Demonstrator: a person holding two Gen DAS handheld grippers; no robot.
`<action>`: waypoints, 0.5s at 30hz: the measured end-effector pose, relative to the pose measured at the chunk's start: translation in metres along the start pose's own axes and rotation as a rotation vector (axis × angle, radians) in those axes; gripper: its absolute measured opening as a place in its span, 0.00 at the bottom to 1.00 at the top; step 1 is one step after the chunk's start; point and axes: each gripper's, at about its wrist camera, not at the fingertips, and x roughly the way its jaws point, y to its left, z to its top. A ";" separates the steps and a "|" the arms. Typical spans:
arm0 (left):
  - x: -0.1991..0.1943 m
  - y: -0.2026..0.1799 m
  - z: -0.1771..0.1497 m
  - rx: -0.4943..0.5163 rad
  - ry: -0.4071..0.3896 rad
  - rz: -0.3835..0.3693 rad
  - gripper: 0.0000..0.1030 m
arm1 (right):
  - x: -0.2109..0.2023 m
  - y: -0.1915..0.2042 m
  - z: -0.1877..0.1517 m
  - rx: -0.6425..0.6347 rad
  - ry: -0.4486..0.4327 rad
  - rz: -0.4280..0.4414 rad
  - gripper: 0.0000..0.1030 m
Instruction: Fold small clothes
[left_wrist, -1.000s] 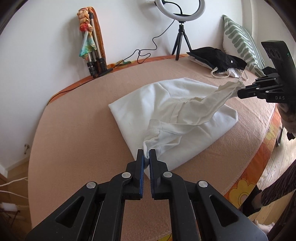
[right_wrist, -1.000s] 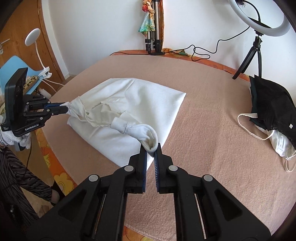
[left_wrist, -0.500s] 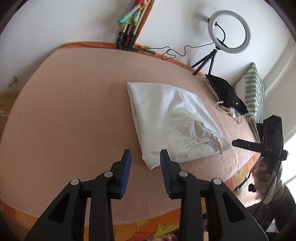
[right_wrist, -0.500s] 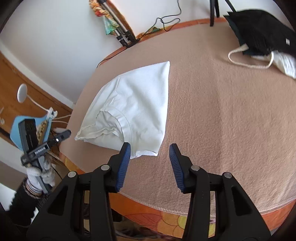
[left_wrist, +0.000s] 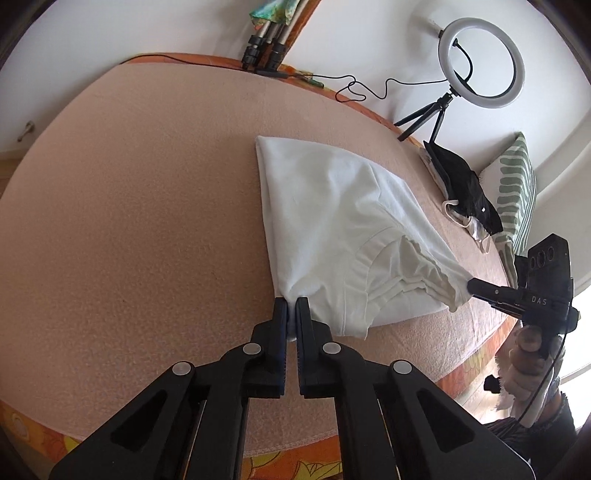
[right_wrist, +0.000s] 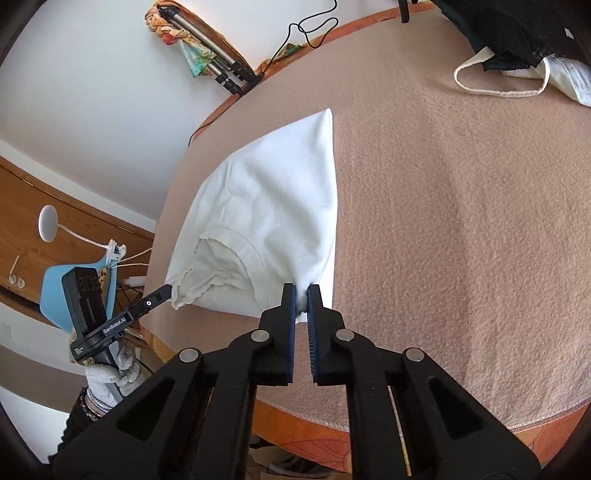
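Note:
A white T-shirt (left_wrist: 332, 221) lies partly folded on the peach blanket, collar toward the near edge; it also shows in the right wrist view (right_wrist: 273, 206). My left gripper (left_wrist: 291, 306) is shut on the shirt's near left corner. My right gripper (right_wrist: 301, 293) is shut on the shirt's near right corner. In the left wrist view the right gripper (left_wrist: 471, 285) touches the shirt's far corner. In the right wrist view the left gripper (right_wrist: 168, 290) touches the opposite corner.
A pile of black and white clothes (left_wrist: 461, 192) lies at the bed's far right, also in the right wrist view (right_wrist: 517, 40). A ring light on a tripod (left_wrist: 480, 62), a striped pillow (left_wrist: 515, 192) and folded tripods (left_wrist: 266, 55) stand by the wall. The bed edge (right_wrist: 332, 424) is close.
Half a second ago both grippers were open and clear of the shirt. Now each has moved in and shut on a near corner. A second ago they held the sleeves.

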 end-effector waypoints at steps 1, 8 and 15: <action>-0.004 0.002 0.001 -0.006 -0.006 0.007 0.03 | -0.006 0.003 0.001 -0.009 -0.014 -0.009 0.06; 0.004 0.002 -0.007 0.077 0.003 0.096 0.03 | 0.009 -0.015 -0.002 0.022 0.058 -0.038 0.06; -0.033 -0.011 -0.005 0.154 -0.082 0.160 0.12 | -0.028 0.018 -0.002 -0.206 -0.061 -0.246 0.11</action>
